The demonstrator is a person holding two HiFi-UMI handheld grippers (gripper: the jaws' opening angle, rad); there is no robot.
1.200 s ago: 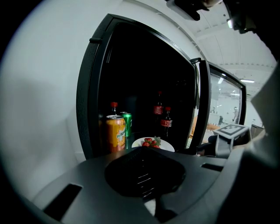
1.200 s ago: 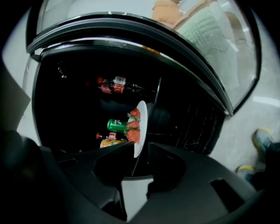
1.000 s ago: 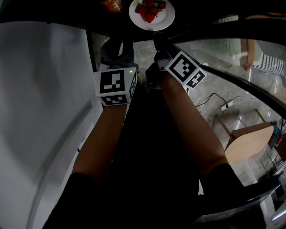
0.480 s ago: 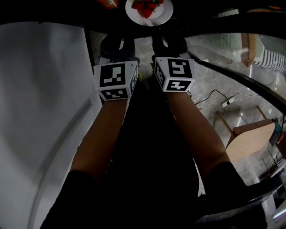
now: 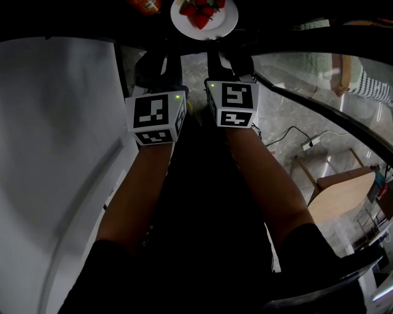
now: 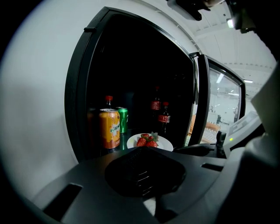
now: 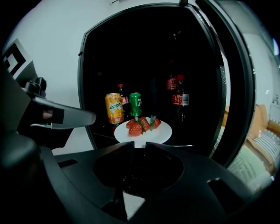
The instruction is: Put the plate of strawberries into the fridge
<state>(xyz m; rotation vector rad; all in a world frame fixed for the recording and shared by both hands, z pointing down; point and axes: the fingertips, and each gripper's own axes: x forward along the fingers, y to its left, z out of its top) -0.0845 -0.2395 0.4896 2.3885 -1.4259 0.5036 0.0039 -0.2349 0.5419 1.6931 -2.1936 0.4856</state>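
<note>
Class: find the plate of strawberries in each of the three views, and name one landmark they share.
Head view: plate at top edge, centre.
Left gripper view: plate low centre, beyond the jaws.
Right gripper view: plate centre, beyond the jaws.
Shared landmark: orange can left of it.

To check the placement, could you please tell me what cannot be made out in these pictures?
- Right gripper view: the near rim of the plate is covered by the jaw tips of the right gripper, so contact is unclear.
- Head view: the orange can and the plate's far side are cut off by the top edge.
- Both gripper views: the fridge behind the cola bottles is too dark to read.
</note>
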